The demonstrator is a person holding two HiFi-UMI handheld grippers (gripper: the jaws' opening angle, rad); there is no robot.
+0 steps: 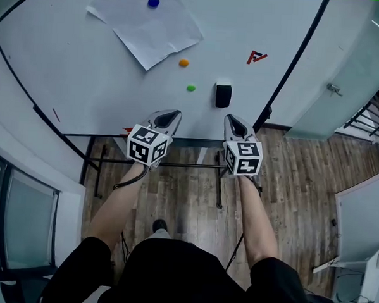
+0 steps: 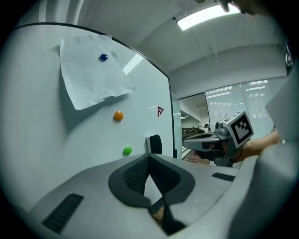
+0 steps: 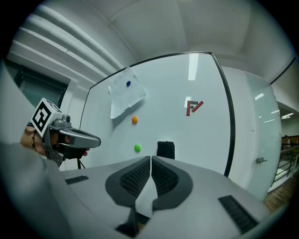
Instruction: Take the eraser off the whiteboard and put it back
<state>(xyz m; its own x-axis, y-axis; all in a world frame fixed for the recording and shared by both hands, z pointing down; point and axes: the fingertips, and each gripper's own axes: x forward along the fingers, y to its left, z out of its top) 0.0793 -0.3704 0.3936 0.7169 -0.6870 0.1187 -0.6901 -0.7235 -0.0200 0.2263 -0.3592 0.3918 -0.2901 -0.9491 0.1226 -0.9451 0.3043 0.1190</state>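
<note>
1. Person [image 1: 170, 273]: standing, dark shorts, bare forearms stretched forward, one gripper in each hand. Wooden floor [image 1: 296, 178] underfoot.

2. Left gripper [image 1: 169, 119]: jaws together, pads meeting at the tips, nothing between them. It is aimed at the lower part of the whiteboard [image 1: 85, 79] and stops short of it.

3. Right gripper [image 1: 236, 123]: jaws together, nothing held. It is level with the left gripper and beside it. It points toward the board's lower edge, in line with the eraser [image 1: 223, 95] but apart from it.

4. Whiteboard: white surface in a dark frame, on a dark stand.

5. Eraser: black, upright, stuck to the board. It sits in the lower part, nearer the right edge than the left, and neither gripper touches it.

6. Green magnet [image 1: 191, 88]: just left of the eraser, at about the same height.

7. Orange magnet [image 1: 183, 63]: above the green one, slightly left.

8. Red mark [image 1: 256, 57]: above the eraser, toward the right edge.

9. Sheet of paper [image 1: 145, 31]: white, tilted, near the upper edge, lower corner close to the orange magnet.

10. Blue magnet [image 1: 153, 2]: on the upper part of the sheet.

11. Glass door [image 1: 345, 73]: beyond the board's right edge.
</note>
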